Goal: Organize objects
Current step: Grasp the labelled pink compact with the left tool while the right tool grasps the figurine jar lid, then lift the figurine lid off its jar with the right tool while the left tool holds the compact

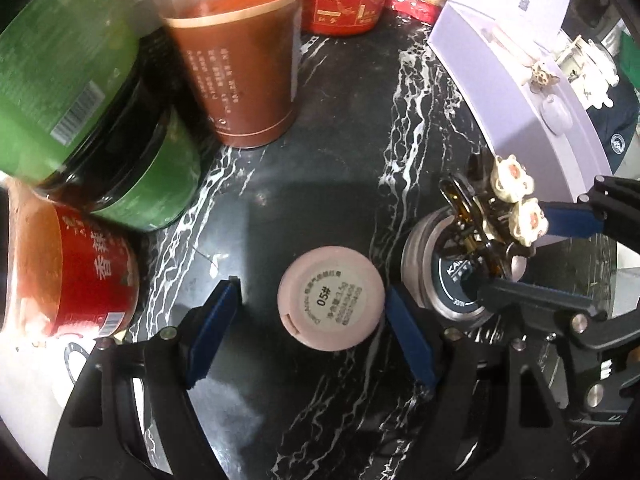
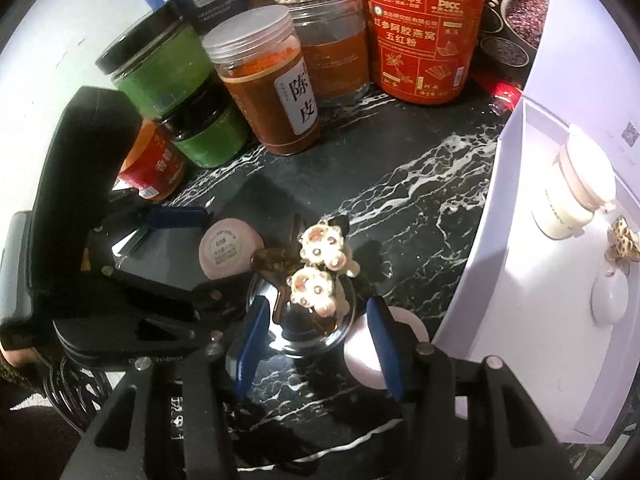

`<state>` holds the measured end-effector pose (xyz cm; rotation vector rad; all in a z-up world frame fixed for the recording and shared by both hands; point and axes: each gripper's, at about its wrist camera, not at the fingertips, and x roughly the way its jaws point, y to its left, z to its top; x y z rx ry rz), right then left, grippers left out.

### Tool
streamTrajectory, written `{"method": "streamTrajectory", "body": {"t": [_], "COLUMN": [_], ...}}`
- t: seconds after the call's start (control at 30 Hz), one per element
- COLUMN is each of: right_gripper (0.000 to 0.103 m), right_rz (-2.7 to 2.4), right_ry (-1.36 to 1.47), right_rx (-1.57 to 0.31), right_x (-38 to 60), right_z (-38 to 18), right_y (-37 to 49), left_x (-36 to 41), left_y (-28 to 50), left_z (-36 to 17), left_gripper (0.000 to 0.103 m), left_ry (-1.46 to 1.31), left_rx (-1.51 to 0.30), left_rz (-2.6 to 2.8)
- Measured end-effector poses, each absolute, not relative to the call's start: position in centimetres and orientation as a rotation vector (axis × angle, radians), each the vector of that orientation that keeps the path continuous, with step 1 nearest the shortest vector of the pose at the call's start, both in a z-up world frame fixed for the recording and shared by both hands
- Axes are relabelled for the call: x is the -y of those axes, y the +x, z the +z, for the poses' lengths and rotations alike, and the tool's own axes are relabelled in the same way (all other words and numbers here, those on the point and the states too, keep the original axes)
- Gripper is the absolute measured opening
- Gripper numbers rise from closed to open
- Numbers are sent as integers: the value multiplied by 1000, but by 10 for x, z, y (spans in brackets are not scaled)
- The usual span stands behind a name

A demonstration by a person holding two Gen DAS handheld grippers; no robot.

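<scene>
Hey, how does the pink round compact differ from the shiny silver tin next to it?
The pink compact is matte with a white sticker facing up; the silver tin is shiny metal with a dark label. The compact's top is bare; the tin carries a flowered hair clip. The compact lies between the left gripper's fingers, the tin by the right gripper. Both are round and lie flat on the black marble countertop.

A home, likely a kitchen counter or sideboard: a black marble top with white veins (image 2: 400,184) crowded with pantry jars, a clear jar of dried orange peel (image 2: 268,80), a red tin of health powder (image 2: 424,28), green-labelled jars (image 2: 168,60), beside a white gift box (image 2: 560,240) holding small ornaments
</scene>
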<state>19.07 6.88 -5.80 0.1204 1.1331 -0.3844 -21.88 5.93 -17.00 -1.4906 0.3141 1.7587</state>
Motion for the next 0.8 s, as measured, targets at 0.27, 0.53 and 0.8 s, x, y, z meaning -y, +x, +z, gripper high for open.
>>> {"method": "streamTrajectory", "body": {"t": [0.27,0.53,0.8], "right_gripper": [60,48,48], "right_rz": [-386,-355,-328], "right_ry": [145,113,79], "right_rx": [-1118,-1098,-1090], "right_x": [-61,-65,-74], "right_z": [-56,-59,-61], "right_y": [199,207,204], "left_x": [-62,-58,-53], "left_y": [-218,-220,-213], "left_z": [-165,-162,-160], "left_gripper": [63,50,50], "left_ry": [-1466,-1475,-1499], "left_rx": [-316,-302,-271], "left_rz": [1775,1769,1779]}}
